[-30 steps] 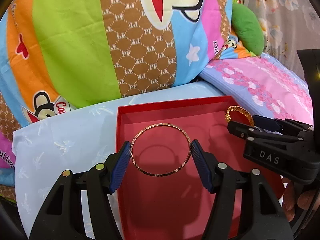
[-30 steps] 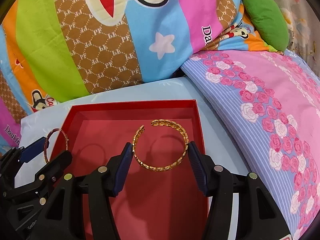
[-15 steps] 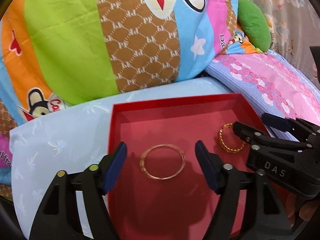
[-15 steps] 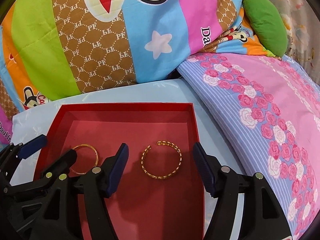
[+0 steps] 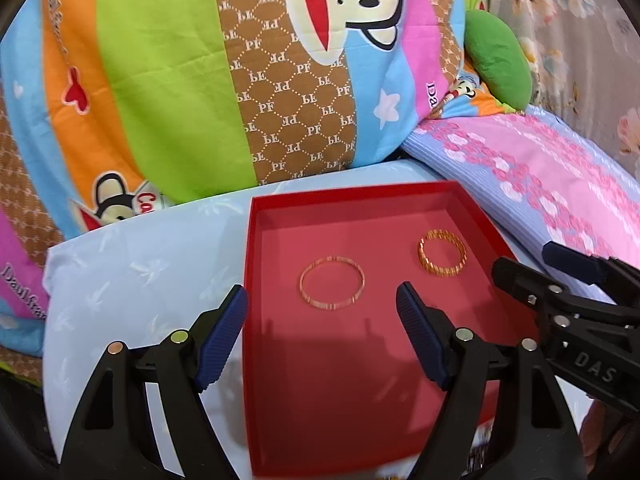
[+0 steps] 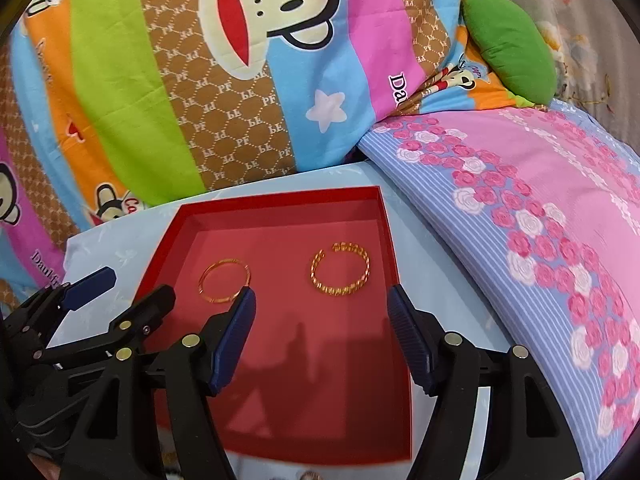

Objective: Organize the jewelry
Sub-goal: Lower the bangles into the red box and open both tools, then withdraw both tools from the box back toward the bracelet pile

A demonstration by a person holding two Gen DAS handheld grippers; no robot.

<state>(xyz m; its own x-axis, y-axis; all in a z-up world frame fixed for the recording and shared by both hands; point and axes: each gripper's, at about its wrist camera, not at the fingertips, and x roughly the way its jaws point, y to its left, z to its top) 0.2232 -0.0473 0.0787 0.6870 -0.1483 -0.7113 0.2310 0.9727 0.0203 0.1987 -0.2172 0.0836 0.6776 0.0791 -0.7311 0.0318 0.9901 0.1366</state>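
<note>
A thin rose-gold bangle (image 5: pixel 330 306) and a gold chain-pattern cuff (image 5: pixel 440 273) lie flat on the floor of an open red box (image 5: pixel 352 200), side by side toward its far end. My left gripper (image 5: pixel 321 292) hovers just short of the thin bangle. Its jaws are opening, with nothing between the pads. My right gripper (image 6: pixel 322 291) stands open, drawn back from the cuff (image 6: pixel 340 292), with nothing gripped. In the right wrist view the thin bangle (image 6: pixel 218 300) lies left of the cuff, and the left gripper (image 6: pixel 138 283) shows at the lower left. The right gripper (image 5: pixel 524 258) appears at the right of the left wrist view.
The red box (image 6: pixel 280 200) rests on a pale blue cloth (image 5: pixel 132 280). A large cartoon-monkey pillow (image 5: pixel 240 80) rises behind it. A pink floral blanket (image 6: pixel 540 220) slopes up at the right, with a green cushion (image 6: pixel 512 48) beyond. Fingers of a hand (image 5: pixel 600 432) show at the lower right.
A second ago each gripper held a bracelet over the box. Both have let go and widened, the bracelets now lie on the box floor, and both grippers have drawn back.
</note>
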